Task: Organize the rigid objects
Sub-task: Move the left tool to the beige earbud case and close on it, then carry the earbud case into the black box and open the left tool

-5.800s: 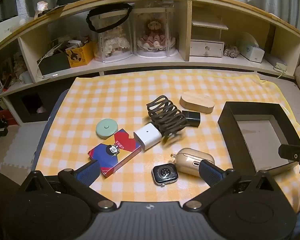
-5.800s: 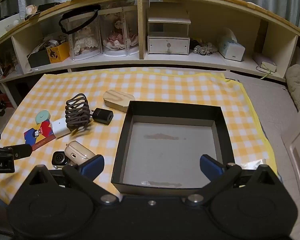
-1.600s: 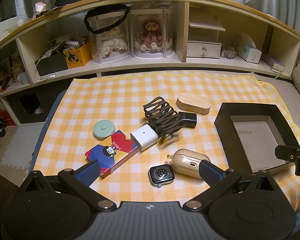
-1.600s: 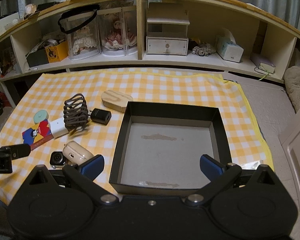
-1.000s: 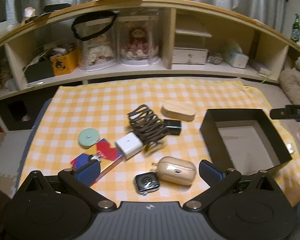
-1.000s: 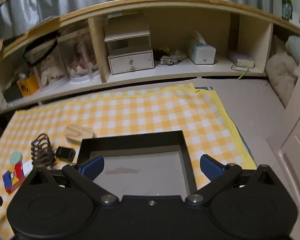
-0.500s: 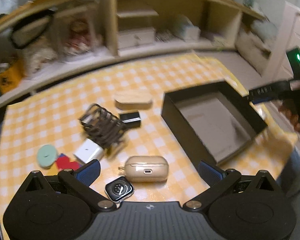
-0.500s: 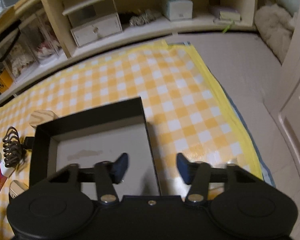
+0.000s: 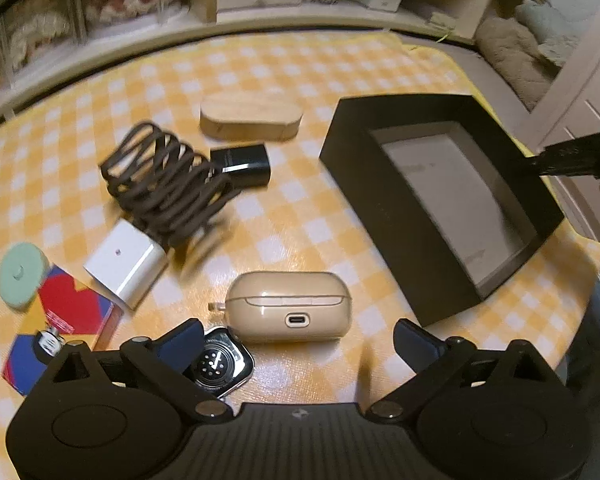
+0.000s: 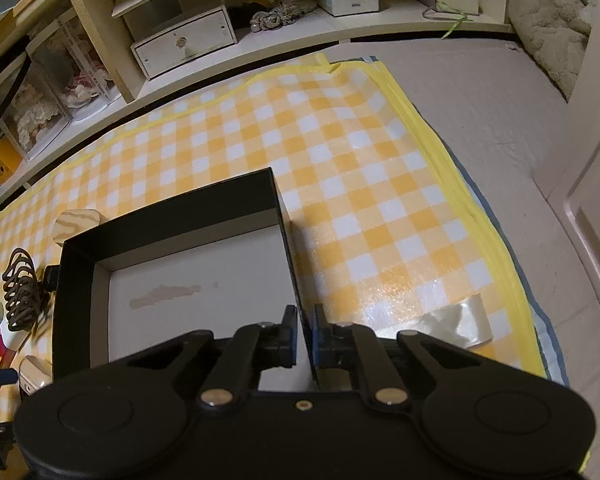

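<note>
Our right gripper [image 10: 305, 320] pinches the black box [image 10: 76, 280] wall — box empty. Our left gripper [image 9: 298, 336], wide but closing, holds nothing beside it.

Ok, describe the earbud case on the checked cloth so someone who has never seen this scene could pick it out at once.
Start at the black box on the yellow checked cloth; the cluster of small items lies to its left in the left wrist view. At the cluster's near edge, closest to the camera, lies the earbud case. It is the only glossy beige, rounded one, with a charging port facing the camera, right beside the smartwatch.
</note>
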{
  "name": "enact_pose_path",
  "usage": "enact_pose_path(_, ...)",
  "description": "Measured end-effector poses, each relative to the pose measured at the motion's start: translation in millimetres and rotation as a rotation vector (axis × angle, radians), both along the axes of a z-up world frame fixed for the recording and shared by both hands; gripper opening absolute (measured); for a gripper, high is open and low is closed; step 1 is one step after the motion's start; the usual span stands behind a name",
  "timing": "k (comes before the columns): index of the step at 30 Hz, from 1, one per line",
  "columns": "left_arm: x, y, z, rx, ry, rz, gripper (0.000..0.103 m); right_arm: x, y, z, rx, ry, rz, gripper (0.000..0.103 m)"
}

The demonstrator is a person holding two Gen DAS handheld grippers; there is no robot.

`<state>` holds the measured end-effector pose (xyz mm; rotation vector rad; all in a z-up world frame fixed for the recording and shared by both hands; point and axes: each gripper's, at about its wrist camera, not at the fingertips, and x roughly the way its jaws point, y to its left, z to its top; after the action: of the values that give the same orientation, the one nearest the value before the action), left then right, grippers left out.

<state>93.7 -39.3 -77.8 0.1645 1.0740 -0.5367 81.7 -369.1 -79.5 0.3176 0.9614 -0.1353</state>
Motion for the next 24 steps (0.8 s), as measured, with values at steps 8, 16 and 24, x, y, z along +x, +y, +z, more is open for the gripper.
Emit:
enact_pose_path(8,12,-13,-14,0.028,0.015,0.033,0.099,3,1,-2,-0.005,0.01,0.002,0.007)
enact_pose_path(16,19,-10,-19,0.051,0.018,0.075,0.088,6,3,-5,-0.017,0.027,0.01,0.006)
enact_pose_path(24,13,-15,-17,0.05,0.006,0.046,0.077,7,5,-6,-0.041,0.03,0.02,0.006)
